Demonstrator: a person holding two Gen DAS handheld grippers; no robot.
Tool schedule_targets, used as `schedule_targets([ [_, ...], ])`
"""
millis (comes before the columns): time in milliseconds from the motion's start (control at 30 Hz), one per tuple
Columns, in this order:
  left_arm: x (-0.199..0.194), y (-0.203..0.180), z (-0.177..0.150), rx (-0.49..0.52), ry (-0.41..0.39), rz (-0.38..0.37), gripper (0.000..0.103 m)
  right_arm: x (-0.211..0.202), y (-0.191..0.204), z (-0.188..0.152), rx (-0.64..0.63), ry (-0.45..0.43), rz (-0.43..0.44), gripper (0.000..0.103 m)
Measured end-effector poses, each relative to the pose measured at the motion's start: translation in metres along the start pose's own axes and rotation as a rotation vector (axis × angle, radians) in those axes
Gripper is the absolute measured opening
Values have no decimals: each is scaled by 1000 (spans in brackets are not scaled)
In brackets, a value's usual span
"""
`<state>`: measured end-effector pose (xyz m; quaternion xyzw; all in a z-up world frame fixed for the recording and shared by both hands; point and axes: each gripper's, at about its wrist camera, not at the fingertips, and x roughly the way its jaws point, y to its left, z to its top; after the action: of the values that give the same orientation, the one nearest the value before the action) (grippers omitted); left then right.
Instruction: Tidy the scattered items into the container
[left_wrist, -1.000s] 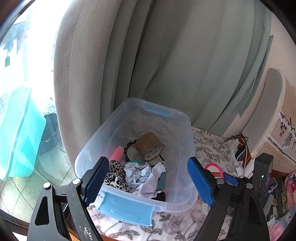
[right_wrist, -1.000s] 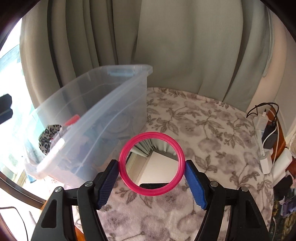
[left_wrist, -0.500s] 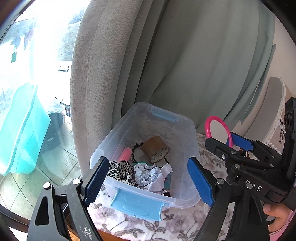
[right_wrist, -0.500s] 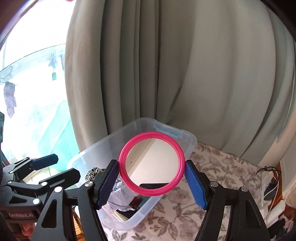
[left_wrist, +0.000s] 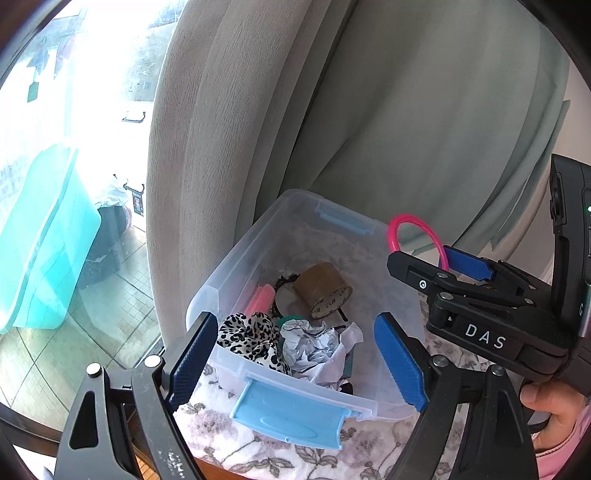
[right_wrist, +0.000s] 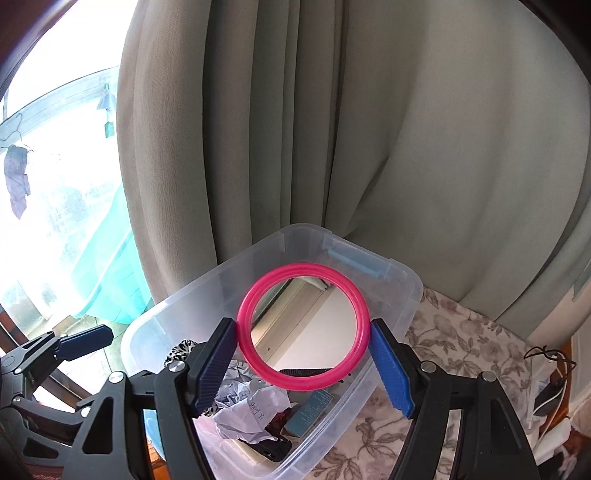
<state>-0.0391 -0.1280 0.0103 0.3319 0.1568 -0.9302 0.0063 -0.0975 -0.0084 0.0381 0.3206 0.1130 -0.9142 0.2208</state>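
Right gripper (right_wrist: 303, 363) clamping pink-rimmed mirror (right_wrist: 303, 326) over clear bin (left_wrist: 236, 266); left gripper (left_wrist: 295, 354) wide open, empty

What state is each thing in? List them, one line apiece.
Right gripper: shut on the pink-rimmed mirror, held over the bin.
Left gripper: open, empty.
Clear bin: lidless, partly filled.
Tape roll: lying on its side in the bin.
Paper: crumpled, in the bin.
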Motion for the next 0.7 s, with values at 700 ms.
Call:
schedule_targets([
  [700,15,-3,-1,7,35,11,87,23,-8,9,3,46,2,76],
])
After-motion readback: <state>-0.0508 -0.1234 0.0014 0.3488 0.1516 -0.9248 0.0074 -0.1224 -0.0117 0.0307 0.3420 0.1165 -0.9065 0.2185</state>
